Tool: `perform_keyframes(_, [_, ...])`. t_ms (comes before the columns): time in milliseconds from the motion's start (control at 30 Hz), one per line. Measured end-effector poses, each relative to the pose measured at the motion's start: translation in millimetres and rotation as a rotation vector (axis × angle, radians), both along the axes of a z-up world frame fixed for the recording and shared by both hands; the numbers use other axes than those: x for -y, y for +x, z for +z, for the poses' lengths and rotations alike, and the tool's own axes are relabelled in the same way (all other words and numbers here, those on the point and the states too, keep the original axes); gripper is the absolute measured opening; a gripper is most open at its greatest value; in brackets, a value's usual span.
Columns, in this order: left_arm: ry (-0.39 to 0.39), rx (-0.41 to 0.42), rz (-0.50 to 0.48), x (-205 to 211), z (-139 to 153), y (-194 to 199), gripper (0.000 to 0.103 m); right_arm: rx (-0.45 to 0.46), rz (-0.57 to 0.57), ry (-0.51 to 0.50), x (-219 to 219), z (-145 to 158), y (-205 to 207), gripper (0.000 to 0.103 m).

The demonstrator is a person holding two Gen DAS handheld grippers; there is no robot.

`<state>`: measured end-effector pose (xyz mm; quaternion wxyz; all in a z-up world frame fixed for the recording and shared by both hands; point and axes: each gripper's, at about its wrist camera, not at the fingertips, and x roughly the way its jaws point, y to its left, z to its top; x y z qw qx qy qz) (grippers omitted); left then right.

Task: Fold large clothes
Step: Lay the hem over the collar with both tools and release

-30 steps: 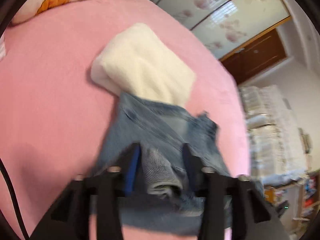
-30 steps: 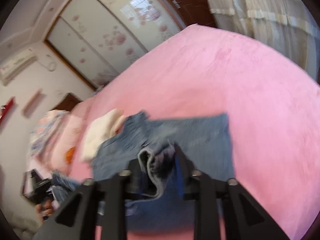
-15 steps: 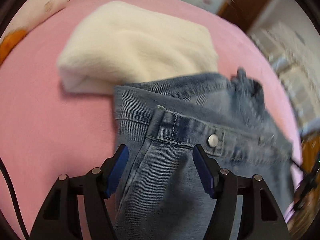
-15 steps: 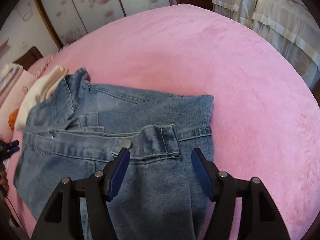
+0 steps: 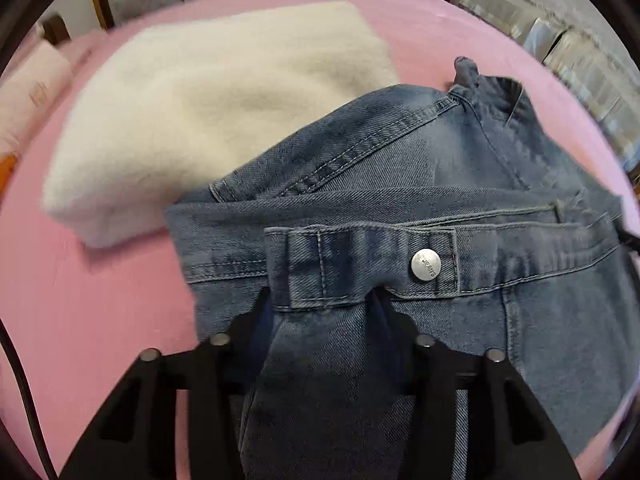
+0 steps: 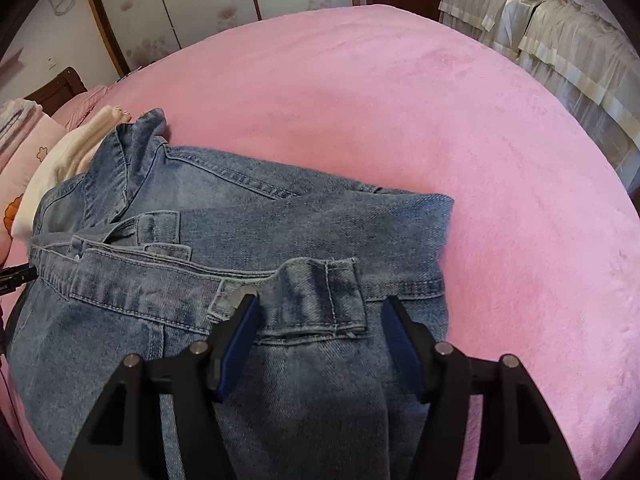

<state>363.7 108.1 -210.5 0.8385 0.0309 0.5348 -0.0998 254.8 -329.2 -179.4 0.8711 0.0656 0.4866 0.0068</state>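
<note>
Blue jeans (image 5: 440, 184) lie folded on the pink bed (image 5: 100, 300), waistband and metal button (image 5: 426, 265) on top, their far edge over a folded cream knit (image 5: 208, 100). My left gripper (image 5: 324, 312) points down at the waistband; its jaws are closing and pinch a raised bunch of denim just below the belt loop. In the right wrist view the jeans (image 6: 240, 220) spread across the bed (image 6: 400, 120). My right gripper (image 6: 320, 312) straddles the waistband's end tab, its jaws closing. The blue pads (image 6: 240, 332) still stand clear of the cloth.
A patterned pink pillow (image 6: 24, 152) lies at the bed's left end beside the cream knit (image 6: 60, 160). Flowered wardrobe doors (image 6: 200, 0) stand behind the bed, and lace-covered furniture (image 6: 560, 40) stands to the right. A black cable (image 5: 20, 380) runs down the left edge.
Both grippers came down with the jeans from the air onto the bed. Their jaws spread wide over the waistband half a second ago and have narrowed again, the left one onto denim.
</note>
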Motion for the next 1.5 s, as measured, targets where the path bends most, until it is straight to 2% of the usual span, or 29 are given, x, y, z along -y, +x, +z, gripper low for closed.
perform_keyframes(33, [0.035,0.021,0.010,6,2,-4,0.030,0.009,0.002,-0.032,-5,1,-2,0.039])
perform_keyframes(67, [0.053,0.044,0.025,10,6,-9,0.023,0.022,0.008,-0.057,-10,3,-4,0.036])
perform_keyframes(100, [0.074,0.068,0.050,13,10,-14,0.021,0.037,0.017,-0.087,-16,5,-7,0.028])
perform_keyframes(133, [0.100,0.101,0.080,16,16,-21,0.021,0.055,0.008,-0.131,-23,10,-12,0.026])
perform_keyframes(200, [0.129,0.177,0.134,16,33,-36,0.020,0.095,-0.014,-0.150,-26,22,-20,0.024])
perform_keyframes(333, [0.089,0.258,0.207,14,68,-47,0.020,0.207,-0.062,-0.112,-17,60,-35,0.024])
perform_keyframes(433, [0.092,0.334,0.247,13,95,-42,0.020,0.311,-0.078,-0.110,-16,94,-33,0.024])
perform_keyframes(500, [0.099,0.364,0.276,13,109,-28,0.020,0.379,-0.084,-0.128,-19,117,-20,0.024])
perform_keyframes(600, [0.089,0.357,0.325,14,108,-1,0.020,0.413,-0.087,-0.147,-23,127,9,0.024])
perform_keyframes(700, [0.126,0.318,0.351,19,83,30,0.021,0.372,-0.090,-0.204,-28,108,54,0.024])
perform_keyframes(800, [0.218,0.250,0.362,31,36,51,0.021,0.255,-0.084,-0.280,-38,62,98,0.024])
perform_keyframes(867, [0.232,0.265,0.387,36,22,51,0.021,0.172,-0.082,-0.312,-44,30,113,0.025])
perform_keyframes(933, [0.264,0.287,0.392,44,20,49,0.022,0.091,-0.094,-0.354,-47,0,122,0.032])
perform_keyframes(1033, [0.300,0.292,0.397,47,24,46,0.039,0.095,-0.121,-0.359,-43,3,119,0.040])
perform_keyframes(1100, [0.281,0.273,0.401,44,35,39,0.057,0.102,-0.128,-0.303,-37,20,114,0.041])
perform_keyframes(1233, [0.098,0.286,0.378,45,72,6,0.063,0.170,-0.146,-0.157,-35,67,84,0.041])
perform_keyframes(1333, [0.005,0.286,0.324,65,92,-28,0.077,0.208,-0.100,-0.095,-60,90,49,0.041])
perform_keyframes(1367, [-0.026,0.277,0.297,77,94,-41,0.081,0.215,-0.063,-0.075,-76,94,35,0.041])
perform_keyframes(1433, [-0.073,0.262,0.270,93,89,-63,0.083,0.224,-0.002,-0.050,-107,95,14,0.041])
perform_keyframes(1500, [-0.066,0.235,0.254,113,71,-81,0.083,0.224,0.058,-0.019,-136,86,-5,0.041])
